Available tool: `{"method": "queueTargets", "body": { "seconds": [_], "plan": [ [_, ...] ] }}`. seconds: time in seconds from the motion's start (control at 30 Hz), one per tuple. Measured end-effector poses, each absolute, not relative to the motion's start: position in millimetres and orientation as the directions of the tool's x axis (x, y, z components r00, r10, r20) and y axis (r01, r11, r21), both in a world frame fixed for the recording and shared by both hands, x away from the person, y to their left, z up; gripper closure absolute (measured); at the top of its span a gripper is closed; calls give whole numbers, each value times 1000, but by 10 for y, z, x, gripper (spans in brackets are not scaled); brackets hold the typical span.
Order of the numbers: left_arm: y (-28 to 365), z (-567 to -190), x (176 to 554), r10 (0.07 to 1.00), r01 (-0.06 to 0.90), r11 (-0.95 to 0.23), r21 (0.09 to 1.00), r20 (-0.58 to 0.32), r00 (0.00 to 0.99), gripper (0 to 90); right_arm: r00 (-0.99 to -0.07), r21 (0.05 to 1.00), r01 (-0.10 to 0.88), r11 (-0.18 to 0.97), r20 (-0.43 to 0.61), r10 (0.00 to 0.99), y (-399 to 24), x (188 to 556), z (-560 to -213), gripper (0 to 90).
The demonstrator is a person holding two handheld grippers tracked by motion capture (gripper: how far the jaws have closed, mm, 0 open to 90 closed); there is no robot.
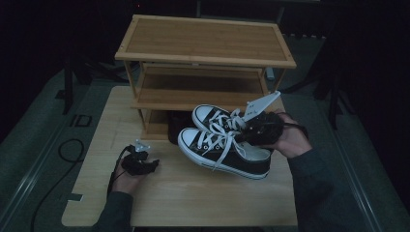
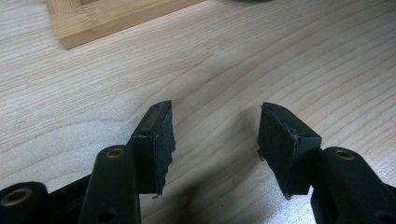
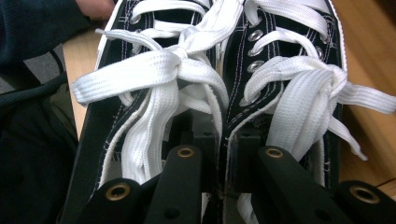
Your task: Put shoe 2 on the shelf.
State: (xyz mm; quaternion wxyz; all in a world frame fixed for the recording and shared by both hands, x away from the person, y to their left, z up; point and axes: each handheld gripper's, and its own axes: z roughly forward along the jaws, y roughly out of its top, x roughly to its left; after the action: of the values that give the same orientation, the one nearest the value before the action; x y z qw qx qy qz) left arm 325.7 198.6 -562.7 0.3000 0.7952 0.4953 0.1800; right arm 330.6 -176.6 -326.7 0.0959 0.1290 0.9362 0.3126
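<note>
Rack: shoe rack [image 1: 203, 48] stands at the far end of the worktop [image 1: 193, 193], three shelves stacked one above another.
Shoes: pair of shoes [image 1: 225, 142] side by side, in front of the rack's right half, toes toward the left.
Right gripper: right gripper [image 1: 258, 129] at the shoes' openings, one jaw inside each shoe, the inner walls clamped between.
Left gripper: left gripper [image 1: 140, 164] near the worktop's left front, well apart from the shoes, over bare wood.
</note>
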Motion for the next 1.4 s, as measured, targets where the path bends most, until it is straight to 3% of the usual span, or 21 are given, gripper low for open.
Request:
{"method": "queueTargets", "body": {
  "seconds": [1.4],
  "plan": [
    [2007,-5629,3239,895,679,-322,660,-21,446,461,-870,644,299,704,-119,478,-1679,4136,-3168,846]
  ]
}}
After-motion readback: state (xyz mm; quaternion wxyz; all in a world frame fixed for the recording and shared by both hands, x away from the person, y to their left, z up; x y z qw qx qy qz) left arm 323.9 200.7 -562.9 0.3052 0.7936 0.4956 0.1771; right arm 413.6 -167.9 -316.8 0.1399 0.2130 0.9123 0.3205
